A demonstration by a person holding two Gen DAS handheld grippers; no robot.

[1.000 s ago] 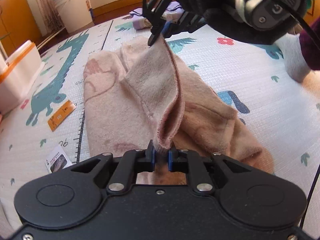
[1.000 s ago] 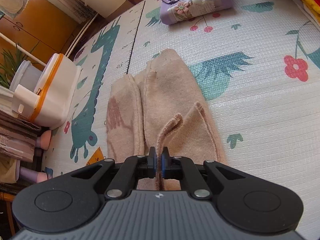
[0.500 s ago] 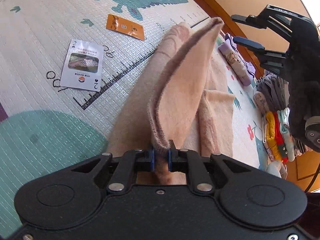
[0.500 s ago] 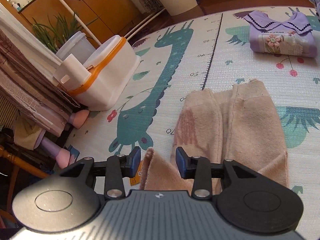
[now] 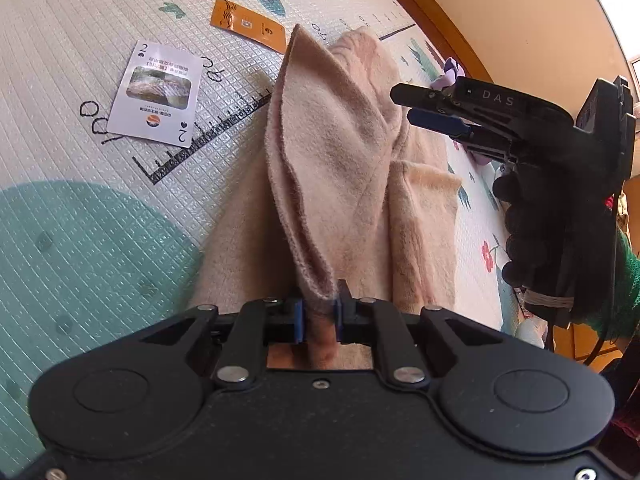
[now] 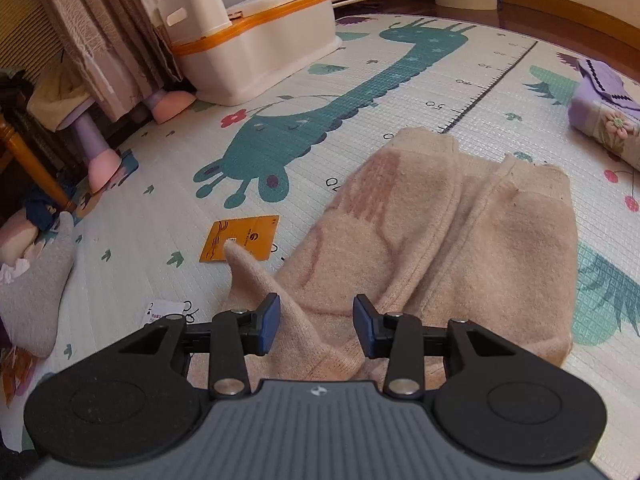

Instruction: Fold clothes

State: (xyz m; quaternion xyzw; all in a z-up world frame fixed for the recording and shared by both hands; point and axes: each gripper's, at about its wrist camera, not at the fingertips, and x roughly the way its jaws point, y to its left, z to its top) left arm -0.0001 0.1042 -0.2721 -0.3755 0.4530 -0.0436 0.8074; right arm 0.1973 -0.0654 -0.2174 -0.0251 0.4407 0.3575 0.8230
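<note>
A beige fleece garment lies partly folded on the patterned play mat. My left gripper is shut on a raised fold of the garment, which stands up in a ridge ahead of it. My right gripper is open just above the cloth, nothing pinched between its blue pads. In the left wrist view the right gripper hovers at the right, held by a black-gloved hand, its fingers apart and free of the fabric.
An orange card and a playing card lie on the mat left of the garment. A white and orange storage box stands at the back left. A folded purple garment lies at the right. Curtain and furniture legs line the left edge.
My right gripper has let go of the garment's edge, opened wide and pulled away. The left gripper keeps its hold and has swung the fold over toward the cards' side.
</note>
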